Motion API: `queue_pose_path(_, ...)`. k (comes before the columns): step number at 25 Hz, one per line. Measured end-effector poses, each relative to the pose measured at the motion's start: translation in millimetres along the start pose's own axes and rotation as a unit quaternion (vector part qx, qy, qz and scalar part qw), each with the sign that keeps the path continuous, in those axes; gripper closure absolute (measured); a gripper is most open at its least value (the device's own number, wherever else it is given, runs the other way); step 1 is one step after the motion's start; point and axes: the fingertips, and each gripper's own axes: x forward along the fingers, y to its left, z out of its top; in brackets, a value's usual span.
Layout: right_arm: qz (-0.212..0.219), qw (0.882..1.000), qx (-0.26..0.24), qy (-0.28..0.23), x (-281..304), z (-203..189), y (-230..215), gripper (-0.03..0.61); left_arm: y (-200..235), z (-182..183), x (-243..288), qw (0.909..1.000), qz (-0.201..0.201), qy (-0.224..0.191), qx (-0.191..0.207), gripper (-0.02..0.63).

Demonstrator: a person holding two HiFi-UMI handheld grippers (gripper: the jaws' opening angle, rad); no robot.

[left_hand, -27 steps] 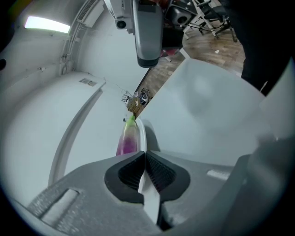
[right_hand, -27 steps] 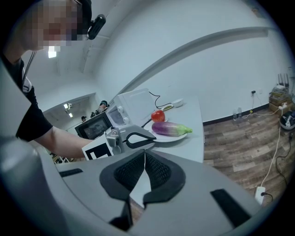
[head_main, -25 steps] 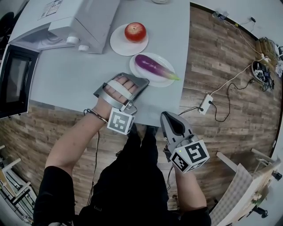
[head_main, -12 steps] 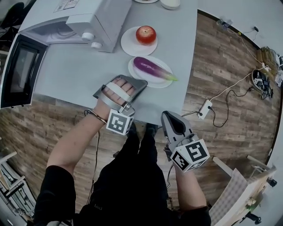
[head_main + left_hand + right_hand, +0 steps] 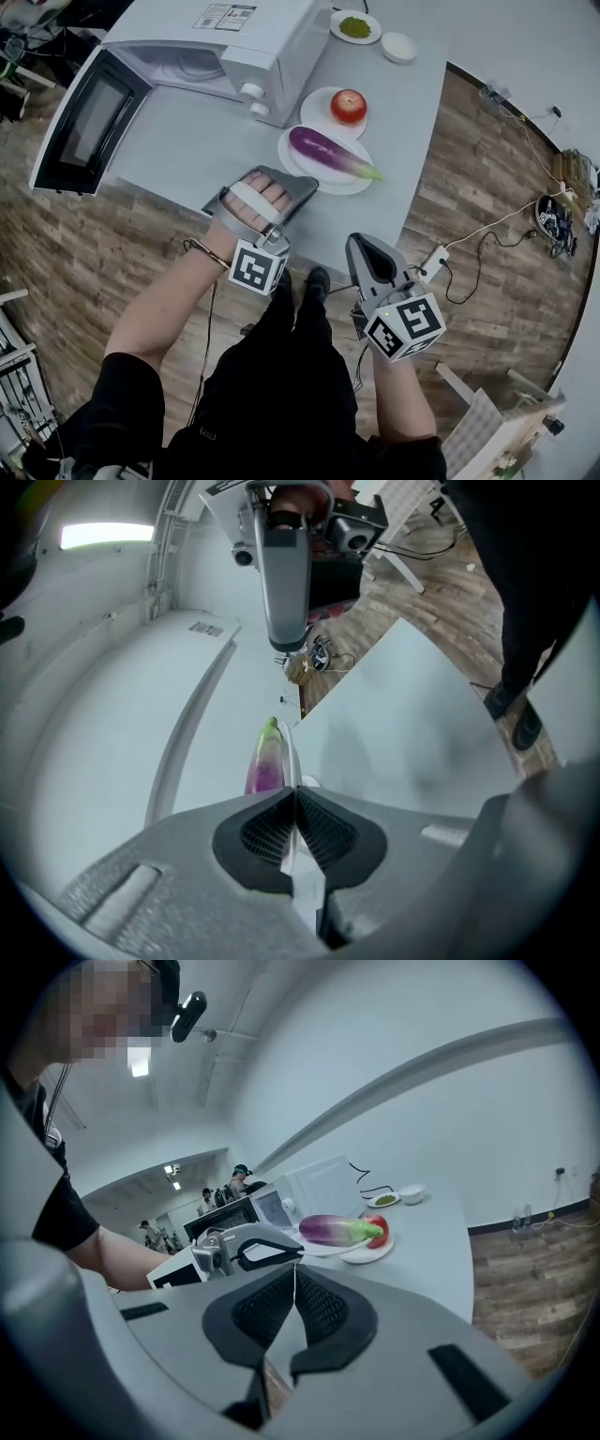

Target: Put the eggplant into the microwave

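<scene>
- At the frame centre of the left gripper view, the left gripper (image 5: 294, 799) has its jaws clenched pad to pad, with nothing between them.
- The right gripper (image 5: 294, 1283) is the same: jaws pressed together and empty.
- In the head view the left gripper (image 5: 298, 183) hangs over the surface (image 5: 412, 94), its tip just beside the lower-left rim of the plate (image 5: 314, 176). The right gripper (image 5: 361, 242) sits lower right, off the surface edge and well apart from the plate.
- The eggplant (image 5: 330, 155) lies flat on that plate at frame centre, green stem end pointing right, untouched. It also shows ahead of the jaws in both gripper views (image 5: 266, 761) (image 5: 339, 1230).
- An apple (image 5: 348, 105) on its own plate sits just above the eggplant plate.
- The microwave (image 5: 234, 47) is at upper left, with its door (image 5: 89, 122) swung open to the left and the cavity exposed.
- Judgement: the task has not started, and the grasp is the next step.
- Risk: both jaws must open first, and a closed tip would only shove the eggplant or drag the plate.
- Risk: the skin looks glossy and the body tapers, so a pinch near the thin end could let it slip or swing.
- Risk: the apple plate is close, and a wide approach could knock it.
- Risk: carried crosswise, the long eggplant could clip the cavity frame or the door.
</scene>
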Motion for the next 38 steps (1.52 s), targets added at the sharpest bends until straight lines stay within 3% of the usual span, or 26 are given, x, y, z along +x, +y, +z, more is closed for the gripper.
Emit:
queue_pose_path(16,0.084,0.994,-0.060,0.019,2,50,52,0.561,64,-33,-79,0.9937,0.025,0.105,-0.032,0.598)
queue_pose_path(30,0.186,0.977,-0.099,0.035,20,63,98,0.561,74,-68,-150,0.9731,0.041,0.224,-0.033,0.598)
queue_pose_path(38,0.209,0.971,-0.113,0.038,38,71,116,0.561,77,-85,-170,0.9661,0.051,0.248,-0.051,0.598)
